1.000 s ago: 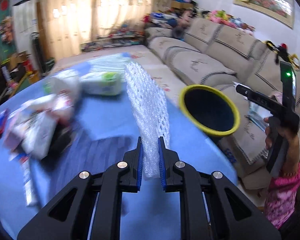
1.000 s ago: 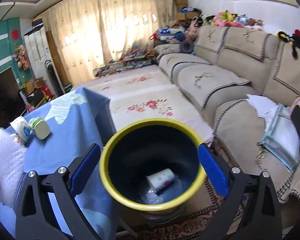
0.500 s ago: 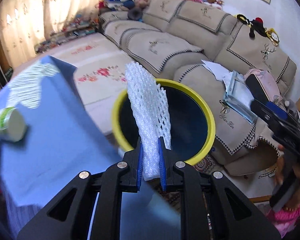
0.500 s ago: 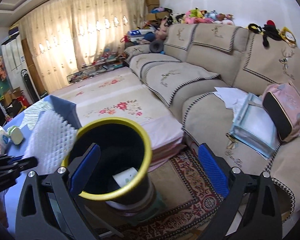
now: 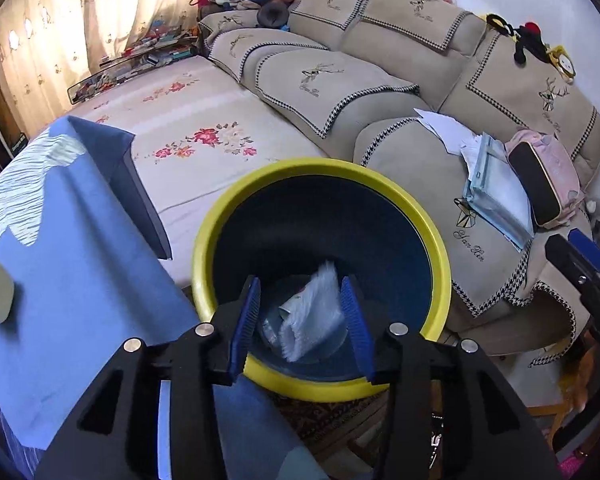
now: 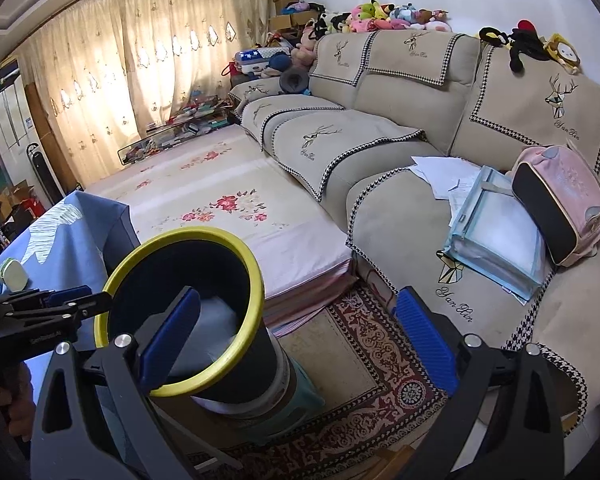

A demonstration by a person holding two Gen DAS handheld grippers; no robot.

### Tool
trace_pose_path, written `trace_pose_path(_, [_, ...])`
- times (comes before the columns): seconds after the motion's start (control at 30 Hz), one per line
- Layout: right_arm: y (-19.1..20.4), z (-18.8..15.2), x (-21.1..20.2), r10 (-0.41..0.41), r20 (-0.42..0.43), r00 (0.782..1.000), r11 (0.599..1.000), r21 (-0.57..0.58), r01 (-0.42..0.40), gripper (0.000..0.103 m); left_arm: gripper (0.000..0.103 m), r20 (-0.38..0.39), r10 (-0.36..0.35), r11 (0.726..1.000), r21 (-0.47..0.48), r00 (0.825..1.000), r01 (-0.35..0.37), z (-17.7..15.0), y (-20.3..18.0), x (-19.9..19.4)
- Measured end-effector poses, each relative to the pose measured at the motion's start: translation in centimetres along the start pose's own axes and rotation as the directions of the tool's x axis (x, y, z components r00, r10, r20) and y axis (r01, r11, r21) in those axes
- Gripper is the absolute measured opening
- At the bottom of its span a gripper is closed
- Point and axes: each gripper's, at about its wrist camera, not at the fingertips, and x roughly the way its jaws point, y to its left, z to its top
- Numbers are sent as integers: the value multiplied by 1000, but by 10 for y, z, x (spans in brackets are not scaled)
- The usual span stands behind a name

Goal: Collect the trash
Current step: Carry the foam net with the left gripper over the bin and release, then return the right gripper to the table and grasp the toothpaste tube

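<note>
A dark bin with a yellow rim (image 5: 440,264) stands on the floor beside the blue-clothed table (image 5: 80,248). The white foam net sleeve (image 5: 312,312) lies inside the bin on other trash. My left gripper (image 5: 304,320) is open and empty, right over the bin's near rim. In the right wrist view the bin (image 6: 252,280) is at the lower left, with the white foam (image 6: 216,316) showing inside it. My right gripper (image 6: 296,332) is open and empty, to the right of the bin above the rug. The left gripper (image 6: 80,296) shows there at the bin's left rim.
A beige sofa (image 6: 380,128) runs along the right with a pink backpack (image 6: 560,200) and papers (image 6: 496,232) on it. A patterned rug (image 6: 372,380) lies by the bin. A small white-green container (image 6: 14,274) sits on the table. A floral mattress (image 5: 204,140) lies beyond the bin.
My left gripper swung from the table to over the bin, opened, and the foam net dropped into the bin. My right gripper drew back to the right of the bin.
</note>
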Motion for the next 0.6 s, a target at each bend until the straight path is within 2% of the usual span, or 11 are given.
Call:
trace_pose_path(0.1, [2,-1,-1,4,-3,1000,1000,-5,-4,94,48,29,-3,999,-31,1000,4,-10,13,-27])
trace_pose_path(0.3, [22,-6,-1,36,-21,999,999,-31,-37,94,73,131,25,995,-100,991,-11,-50,46,-108])
trace_pose_path(0.37, [34,-9,-2,58,-25,998,997,-54,-60,94,85,157,39,992,-129,987,-18,-65,58,-134])
trace_pose_path(0.47, [61,-14,-6,103,-31,994,990,-99,-105,94,92,205,89,983,-178,975,-52,-91,77,-175])
trace_pose_path(0.6, [102,-22,-14,182,-49,982,969,-160,-188,94,93,245,169,960,-261,955,-103,-130,110,-228])
